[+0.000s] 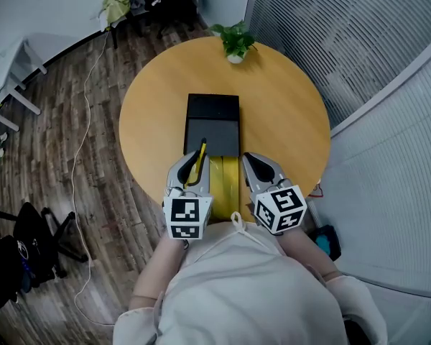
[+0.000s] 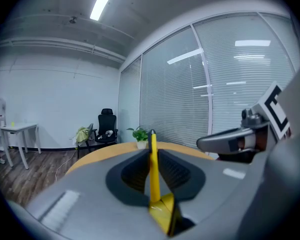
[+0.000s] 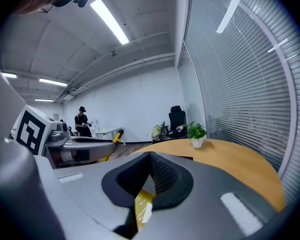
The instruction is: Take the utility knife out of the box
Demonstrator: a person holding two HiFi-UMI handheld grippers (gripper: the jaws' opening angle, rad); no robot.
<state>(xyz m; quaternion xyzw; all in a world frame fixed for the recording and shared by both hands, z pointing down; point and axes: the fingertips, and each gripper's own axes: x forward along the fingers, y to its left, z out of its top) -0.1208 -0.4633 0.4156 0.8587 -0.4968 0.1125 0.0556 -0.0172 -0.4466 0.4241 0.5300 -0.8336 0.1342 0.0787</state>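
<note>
The left gripper (image 1: 190, 165) has its jaws clamped on the yellow utility knife (image 1: 200, 160), raised over the near end of the black box (image 1: 212, 113). To its right, the right gripper (image 1: 253, 162) has its jaws together, empty. A potted plant (image 1: 235, 42) stands at the table's (image 1: 287, 113) far edge.

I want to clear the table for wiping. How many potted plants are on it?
1. The potted plant stands at the far edge of the round table, beyond the black box. The table's near edge is partly hidden, so another could be there.

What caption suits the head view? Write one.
Left gripper holds yellow utility knife near black box on round table.
</note>
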